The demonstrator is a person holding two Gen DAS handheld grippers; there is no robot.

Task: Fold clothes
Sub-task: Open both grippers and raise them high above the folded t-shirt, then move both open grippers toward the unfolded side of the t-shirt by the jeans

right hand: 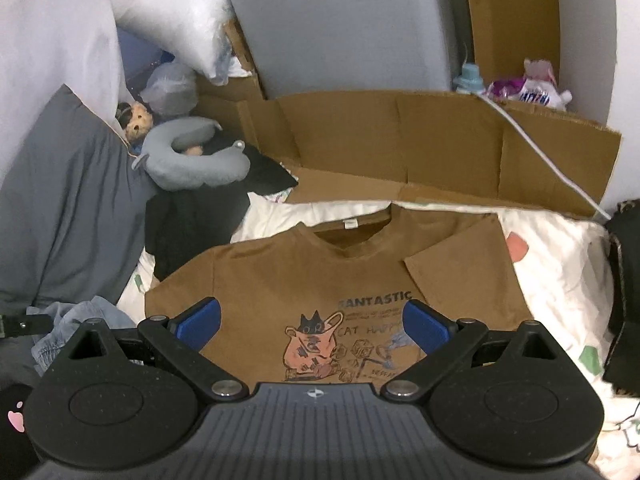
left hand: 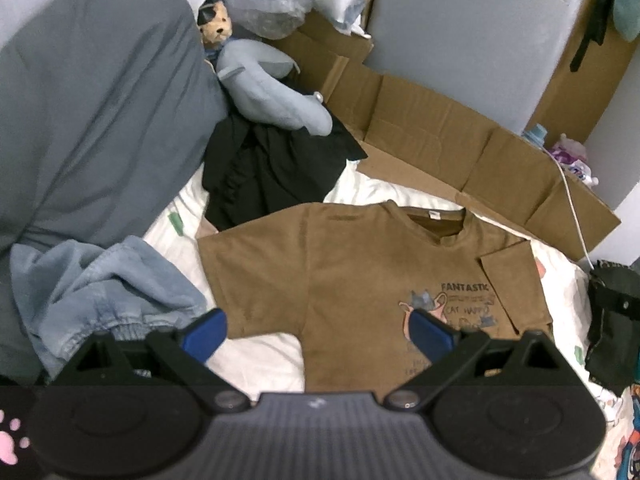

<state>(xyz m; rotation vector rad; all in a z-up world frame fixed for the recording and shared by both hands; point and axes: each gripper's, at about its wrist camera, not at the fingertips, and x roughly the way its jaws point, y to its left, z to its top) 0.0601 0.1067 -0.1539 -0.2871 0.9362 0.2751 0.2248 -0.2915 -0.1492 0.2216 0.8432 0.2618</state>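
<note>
A brown T-shirt (left hand: 360, 276) with a cat print lies face up on the white bedsheet (left hand: 256, 356), collar toward the far cardboard. Its right sleeve (right hand: 464, 268) is folded in over the chest; the left sleeve (left hand: 248, 276) lies spread flat. My left gripper (left hand: 318, 336) hovers open above the shirt's left lower part, blue pads wide apart, holding nothing. My right gripper (right hand: 312, 326) hovers open over the printed chest (right hand: 320, 344), empty too.
Light blue jeans (left hand: 108, 292) are bunched at the left. Black clothing (left hand: 264, 164) lies beyond the shirt's left shoulder, under a grey neck pillow (left hand: 272, 88). A large grey pillow (left hand: 92, 112) fills the left. Flattened cardboard (right hand: 420, 148) lines the far side. A dark object (left hand: 612, 320) sits at the right.
</note>
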